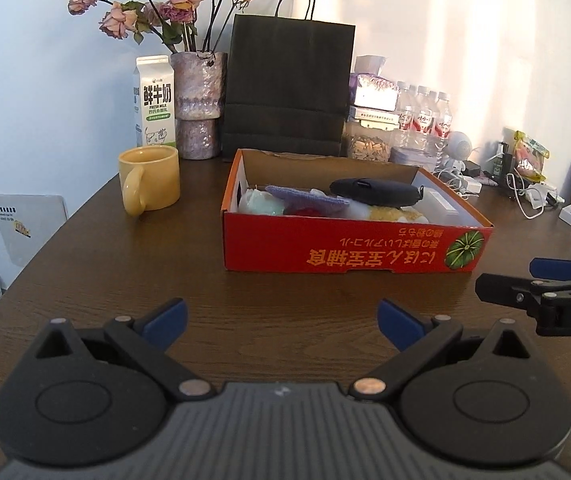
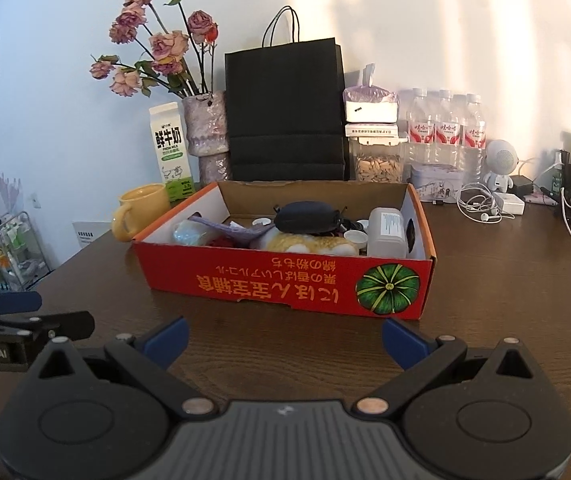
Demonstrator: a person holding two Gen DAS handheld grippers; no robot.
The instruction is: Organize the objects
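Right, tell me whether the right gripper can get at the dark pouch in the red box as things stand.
Probably yes. The right gripper is open and empty, facing the red box, which has no lid. The dark pouch lies on top of the other items, nothing over it; only the box's near wall must be cleared.

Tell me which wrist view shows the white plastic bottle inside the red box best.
The right wrist view: the white plastic bottle stands in plain sight at the right end of the red box, label facing the camera. The left wrist view is lower and more side-on, so only the bottle's pale top shows behind the box's front wall.
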